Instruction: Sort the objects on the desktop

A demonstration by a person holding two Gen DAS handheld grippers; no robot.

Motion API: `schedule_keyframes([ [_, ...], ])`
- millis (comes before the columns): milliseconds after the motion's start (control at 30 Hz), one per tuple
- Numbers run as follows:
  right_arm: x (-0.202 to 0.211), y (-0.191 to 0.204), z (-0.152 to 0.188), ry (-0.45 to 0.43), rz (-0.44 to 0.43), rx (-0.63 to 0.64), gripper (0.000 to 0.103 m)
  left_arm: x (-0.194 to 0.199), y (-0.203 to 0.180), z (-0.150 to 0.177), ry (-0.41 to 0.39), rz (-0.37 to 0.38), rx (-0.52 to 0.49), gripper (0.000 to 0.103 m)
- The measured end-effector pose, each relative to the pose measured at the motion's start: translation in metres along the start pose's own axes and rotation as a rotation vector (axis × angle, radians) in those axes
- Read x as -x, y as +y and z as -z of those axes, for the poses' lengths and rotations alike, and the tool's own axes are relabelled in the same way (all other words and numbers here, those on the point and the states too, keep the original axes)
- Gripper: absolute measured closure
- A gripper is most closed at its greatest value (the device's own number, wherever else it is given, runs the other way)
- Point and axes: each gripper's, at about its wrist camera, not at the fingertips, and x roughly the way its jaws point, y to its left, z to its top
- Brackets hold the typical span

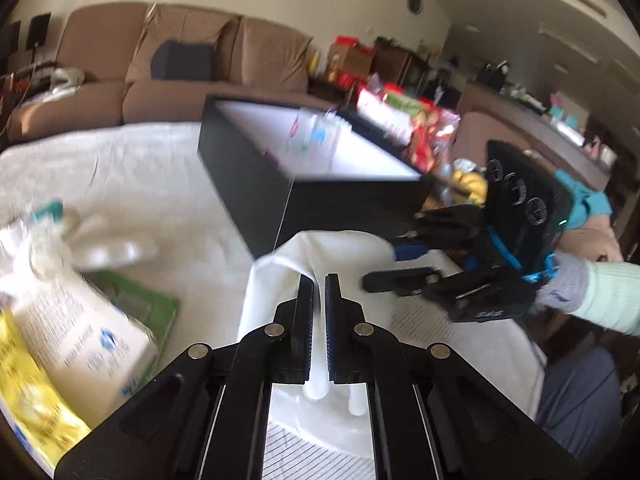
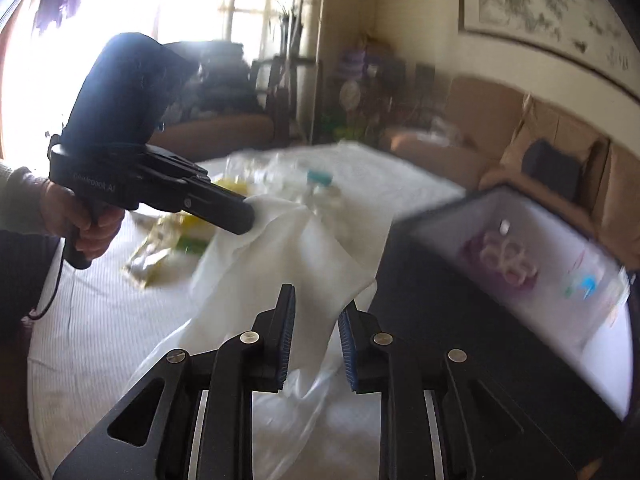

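A thin white plastic bag (image 1: 288,268) lies bunched on the white-covered table (image 1: 140,184). My left gripper (image 1: 320,280) is shut on a fold of it; in the right wrist view this gripper (image 2: 250,214) pinches the bag (image 2: 288,264) from the left. My right gripper (image 2: 316,304) has its jaws apart, with the bag's lower part lying between and beneath the fingers. From the left wrist view the right gripper (image 1: 400,258) sits at the bag's right edge. A black box (image 1: 256,184) with a white inside stands just behind the bag.
The black box (image 2: 420,280) holds a purple item (image 2: 504,260) and a clear packet (image 1: 312,136). A white printed pack (image 1: 80,320), a yellow pack (image 1: 32,400) and a teal-capped bottle (image 2: 320,178) lie at the left. Snack bags (image 1: 412,120) sit beyond the box.
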Motion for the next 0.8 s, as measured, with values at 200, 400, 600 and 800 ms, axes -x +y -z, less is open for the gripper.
schedule_keyframes([
  [200, 0.003, -0.021, 0.011, 0.04, -0.064, -0.219, 0.08, 0.0, 0.017, 0.002, -0.021, 0.075, 0.083, 0.098],
  [400, -0.003, -0.015, -0.001, 0.059, -0.081, -0.125, 0.079, 0.0, 0.036, 0.001, 0.022, 0.217, 0.171, 0.091],
  [600, -0.013, 0.004, 0.008, 0.155, 0.001, 0.027, 0.082, 0.0, 0.035, -0.002, 0.037, 0.149, 0.145, 0.101],
  [800, 0.027, 0.0, 0.009, 0.132, 0.089, -0.142, 0.065, -0.006, 0.028, -0.002, 0.06, 0.159, 0.097, 0.101],
])
